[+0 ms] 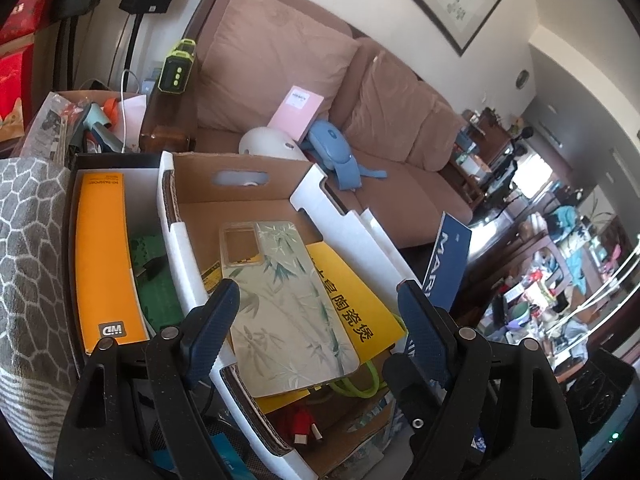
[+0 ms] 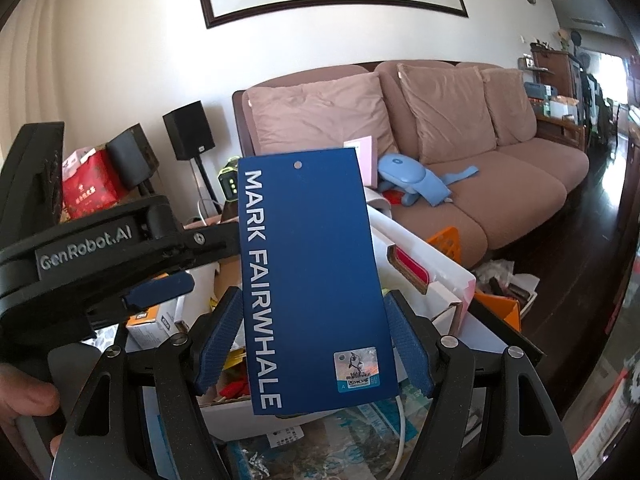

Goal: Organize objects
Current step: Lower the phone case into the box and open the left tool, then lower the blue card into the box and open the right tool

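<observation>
Right wrist view, right gripper point(image 2: 312, 340) clamping blue tag point(image 2: 312, 280) edgewise

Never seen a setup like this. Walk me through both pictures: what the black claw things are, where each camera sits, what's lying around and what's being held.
The black claws are hand-held grippers, one in each of a person's hands, not a robot arm. Each carries a wide-angle camera that looks forward along its two blue-padded fingers, so the room looks bent.

The left wrist view shows the left gripper with its jaws apart above an open cardboard box. In the box lie a phone case with a bamboo print, a yellow sheet partly under it, a green cable and a red cable.

The right wrist view shows the right gripper gripping a blue card marked MARK FAIRWHALE by its side edges, upright. The left gripper shows at that picture's left edge. Behind stands a pink sofa.
</observation>
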`<state>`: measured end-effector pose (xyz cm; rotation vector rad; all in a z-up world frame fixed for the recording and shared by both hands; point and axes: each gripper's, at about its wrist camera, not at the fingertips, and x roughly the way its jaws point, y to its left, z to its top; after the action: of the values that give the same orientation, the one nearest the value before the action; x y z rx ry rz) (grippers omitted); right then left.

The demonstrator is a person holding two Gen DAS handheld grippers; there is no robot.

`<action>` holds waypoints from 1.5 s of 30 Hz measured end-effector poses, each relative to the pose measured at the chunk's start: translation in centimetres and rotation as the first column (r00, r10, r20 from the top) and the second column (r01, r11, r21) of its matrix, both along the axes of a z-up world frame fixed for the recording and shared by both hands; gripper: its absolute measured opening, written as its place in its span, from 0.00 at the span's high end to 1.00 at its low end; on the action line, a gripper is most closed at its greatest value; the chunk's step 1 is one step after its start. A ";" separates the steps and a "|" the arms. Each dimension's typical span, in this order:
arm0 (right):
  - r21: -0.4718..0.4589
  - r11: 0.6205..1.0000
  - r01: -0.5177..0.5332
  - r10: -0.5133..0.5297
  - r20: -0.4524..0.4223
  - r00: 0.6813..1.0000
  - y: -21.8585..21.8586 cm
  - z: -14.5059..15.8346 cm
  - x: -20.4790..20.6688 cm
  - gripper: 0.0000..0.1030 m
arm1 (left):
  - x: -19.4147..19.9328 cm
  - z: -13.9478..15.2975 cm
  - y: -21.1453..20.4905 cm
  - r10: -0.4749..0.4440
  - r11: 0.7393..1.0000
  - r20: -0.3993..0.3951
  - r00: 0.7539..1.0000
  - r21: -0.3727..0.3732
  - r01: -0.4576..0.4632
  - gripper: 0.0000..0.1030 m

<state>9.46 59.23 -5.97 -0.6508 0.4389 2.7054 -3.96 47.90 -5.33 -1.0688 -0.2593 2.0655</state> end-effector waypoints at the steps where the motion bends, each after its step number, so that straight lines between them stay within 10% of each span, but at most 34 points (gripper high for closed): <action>1: 0.003 1.000 -0.002 0.002 0.005 1.000 -0.1 0.0 -0.2 0.28 | 0.0 0.2 -0.4 0.012 1.000 -0.006 1.000 0.018 -0.012 0.23; 20: 0.191 0.977 -0.091 0.066 0.131 0.989 -4.9 -0.2 -3.3 0.28 | -1.1 -0.6 -5.8 0.098 0.988 0.050 0.994 0.111 -0.103 0.22; 45: 0.167 0.981 -0.099 0.071 0.168 0.983 -4.5 -1.2 -3.6 0.28 | -1.3 -1.5 -5.2 0.075 0.993 0.072 0.995 0.087 -0.081 0.22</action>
<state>5.84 54.74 -7.15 -0.8472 0.1335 2.7033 -5.23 42.66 -6.85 -1.0912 -0.4311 2.0682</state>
